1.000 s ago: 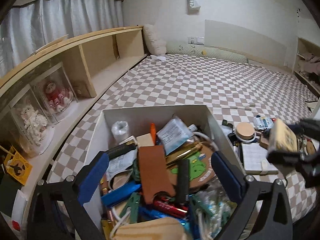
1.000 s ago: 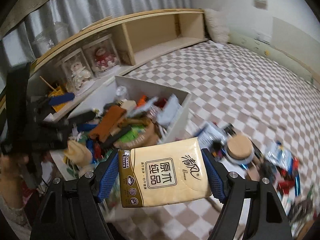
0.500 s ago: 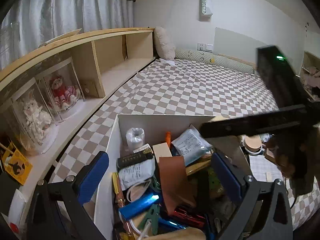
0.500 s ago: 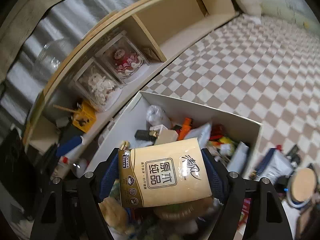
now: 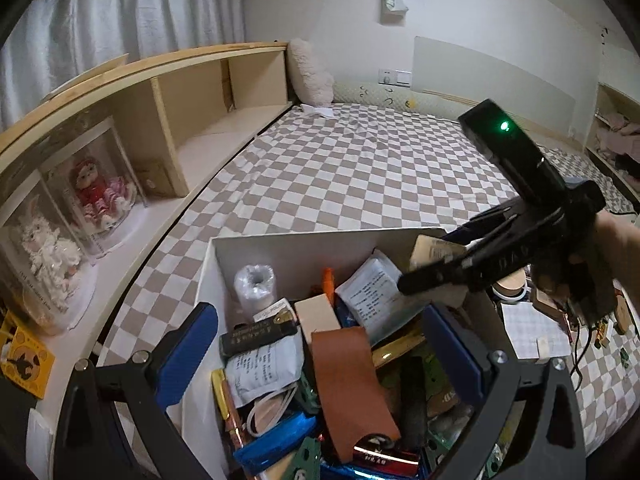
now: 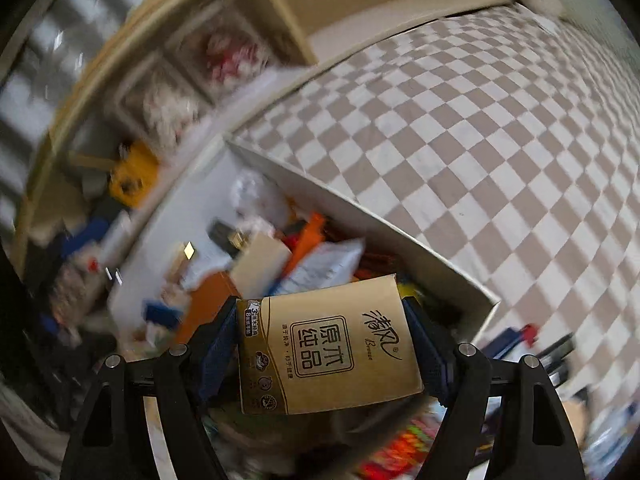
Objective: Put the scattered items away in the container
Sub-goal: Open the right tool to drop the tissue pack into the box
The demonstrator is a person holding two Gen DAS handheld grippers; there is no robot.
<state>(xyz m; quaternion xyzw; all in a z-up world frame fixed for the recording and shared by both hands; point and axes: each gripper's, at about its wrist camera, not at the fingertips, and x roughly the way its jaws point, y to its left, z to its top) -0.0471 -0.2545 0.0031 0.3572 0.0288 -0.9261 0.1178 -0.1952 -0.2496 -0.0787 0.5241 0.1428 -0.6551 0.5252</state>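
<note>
A white open box [image 5: 304,240] stands on the checkered bed, packed with several items, among them a brown leather sleeve [image 5: 348,376] and a white roll [image 5: 256,284]. My left gripper [image 5: 320,350] hovers open over the box's near end, with nothing pinched between its blue pads. My right gripper [image 6: 324,346] is shut on a tan tissue pack [image 6: 328,344] and tilts down over the box [image 6: 360,206]. The left wrist view shows the same gripper's black body [image 5: 520,236] above the box's far right corner, with the tissue pack [image 5: 436,250] at its tip.
A wooden shelf [image 5: 192,92] with dolls in clear cases [image 5: 96,196] runs along the left. The checkered bedspread [image 5: 360,168] stretches behind the box. Right of the box lie a squared notepad [image 5: 528,328], a round wooden lid [image 5: 512,280] and other small clutter.
My right gripper has carried the tissue pack from the clutter at the right to above the box and tipped downward. The left gripper has drifted slightly and stays open.
</note>
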